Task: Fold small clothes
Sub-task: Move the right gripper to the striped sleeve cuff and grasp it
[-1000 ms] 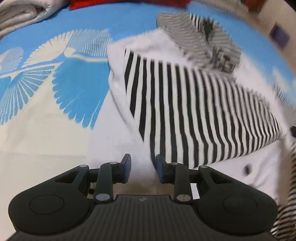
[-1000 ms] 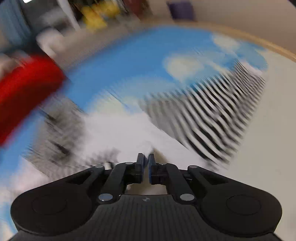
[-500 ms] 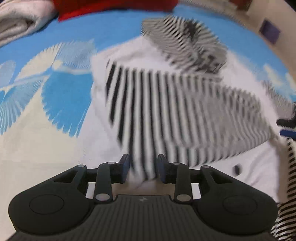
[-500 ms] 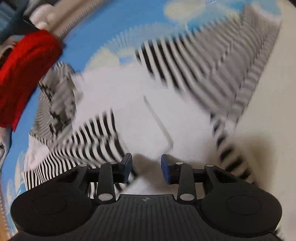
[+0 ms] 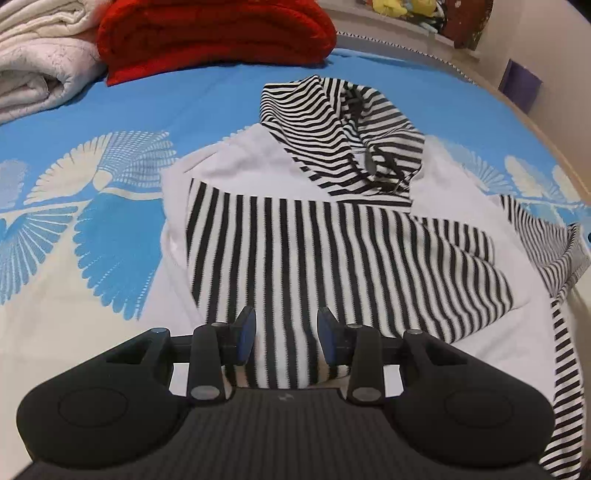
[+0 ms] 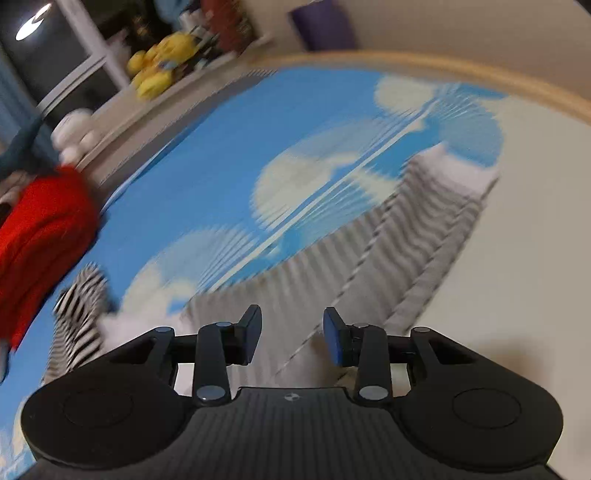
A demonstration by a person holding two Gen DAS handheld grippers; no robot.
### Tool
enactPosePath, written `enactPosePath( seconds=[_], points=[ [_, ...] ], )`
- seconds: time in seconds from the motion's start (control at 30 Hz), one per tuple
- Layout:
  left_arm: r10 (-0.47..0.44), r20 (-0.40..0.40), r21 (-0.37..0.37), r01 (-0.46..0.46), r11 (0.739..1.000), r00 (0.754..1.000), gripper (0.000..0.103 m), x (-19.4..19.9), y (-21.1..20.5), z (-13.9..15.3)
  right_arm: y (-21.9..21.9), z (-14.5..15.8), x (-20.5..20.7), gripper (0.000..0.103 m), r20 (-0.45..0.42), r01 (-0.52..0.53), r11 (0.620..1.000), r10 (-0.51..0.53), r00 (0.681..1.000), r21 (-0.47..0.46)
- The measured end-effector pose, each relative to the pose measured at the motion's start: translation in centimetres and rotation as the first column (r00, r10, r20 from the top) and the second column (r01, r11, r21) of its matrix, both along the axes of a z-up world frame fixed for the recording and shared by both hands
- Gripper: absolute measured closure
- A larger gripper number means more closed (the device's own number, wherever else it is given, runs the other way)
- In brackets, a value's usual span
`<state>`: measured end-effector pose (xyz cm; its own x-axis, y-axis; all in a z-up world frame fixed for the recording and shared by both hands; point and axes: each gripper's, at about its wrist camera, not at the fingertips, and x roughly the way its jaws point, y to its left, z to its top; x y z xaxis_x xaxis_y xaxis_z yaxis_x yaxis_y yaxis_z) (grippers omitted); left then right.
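A small white hoodie with a black-and-white striped hood lies on the bed. One striped sleeve is folded across its body. My left gripper is open, its jaws on either side of the near end of that sleeve. The other striped sleeve lies out to the right. In the blurred right wrist view my right gripper is open and empty above that stretched-out sleeve; the hood shows at the left.
The bed has a blue and cream bird-print cover. A red folded blanket and a white quilt lie at the far end. A wooden bed edge and a shelf with yellow toys lie beyond.
My left gripper moved forward so the folded sleeve's end now lies between its jaws. My right gripper opened and swung away from the hoodie body to over the other sleeve.
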<state>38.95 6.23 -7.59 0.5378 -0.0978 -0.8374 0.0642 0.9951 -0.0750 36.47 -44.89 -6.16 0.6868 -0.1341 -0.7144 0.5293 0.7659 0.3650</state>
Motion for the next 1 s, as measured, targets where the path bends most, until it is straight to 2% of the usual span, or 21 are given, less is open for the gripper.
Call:
enactPosePath(
  seconds=[0.13, 0.27, 0.4, 0.6, 0.77, 0.8, 0.83, 0.87, 1.0],
  points=[
    [-0.005, 0.011, 0.003, 0.005, 1.000, 1.000, 0.063, 0.0, -0.3, 0.1, -5.4, -1.2, -1.0, 0.070, 0.045, 0.086, 0.996, -0.086, 0.995, 0.012],
    [-0.010, 0.014, -0.004, 0.010, 1.000, 1.000, 0.063, -0.1, -0.3, 0.1, -9.7, -3.2, -1.5, 0.070, 0.059, 0.190, 0.981, -0.191, 0.980, 0.026],
    [-0.009, 0.013, -0.005, 0.009, 1.000, 1.000, 0.063, -0.1, -0.4, 0.1, -13.7, -5.9, -2.1, 0.070, 0.045, 0.294, 0.947, -0.302, 0.952, 0.128],
    [-0.005, 0.008, -0.020, 0.005, 1.000, 1.000, 0.063, 0.0, -0.1, -0.1, -16.3, -9.0, -2.1, 0.070, 0.033, 0.366, 0.900, -0.384, 0.923, 0.238],
    [-0.004, 0.008, -0.022, 0.004, 1.000, 1.000, 0.063, 0.0, -0.1, -0.1, -16.6, -9.8, -1.7, 0.072, 0.083, 0.367, 0.891, -0.401, 0.912, 0.267],
    [-0.002, 0.007, -0.024, 0.003, 1.000, 1.000, 0.063, 0.0, -0.1, -0.1, -16.5, -9.8, -1.6, 0.076, 0.091, 0.368, 0.889, -0.405, 0.910, 0.271],
    [-0.001, 0.006, -0.025, 0.001, 1.000, 1.000, 0.063, 0.0, 0.0, -0.1, -16.4, -9.8, -1.5, 0.092, 0.095, 0.371, 0.889, -0.408, 0.908, 0.269],
    [0.000, 0.005, -0.027, 0.000, 1.000, 1.000, 0.063, 0.1, 0.0, -0.1, -16.3, -9.7, -1.4, 0.100, 0.092, 0.373, 0.890, -0.408, 0.908, 0.262],
    [0.006, 0.005, -0.034, -0.006, 0.999, 1.000, 0.063, 0.1, 0.2, 0.0, -15.7, -8.8, -1.6, 0.102, 0.119, 0.392, 0.899, -0.418, 0.901, 0.196]
  ],
)
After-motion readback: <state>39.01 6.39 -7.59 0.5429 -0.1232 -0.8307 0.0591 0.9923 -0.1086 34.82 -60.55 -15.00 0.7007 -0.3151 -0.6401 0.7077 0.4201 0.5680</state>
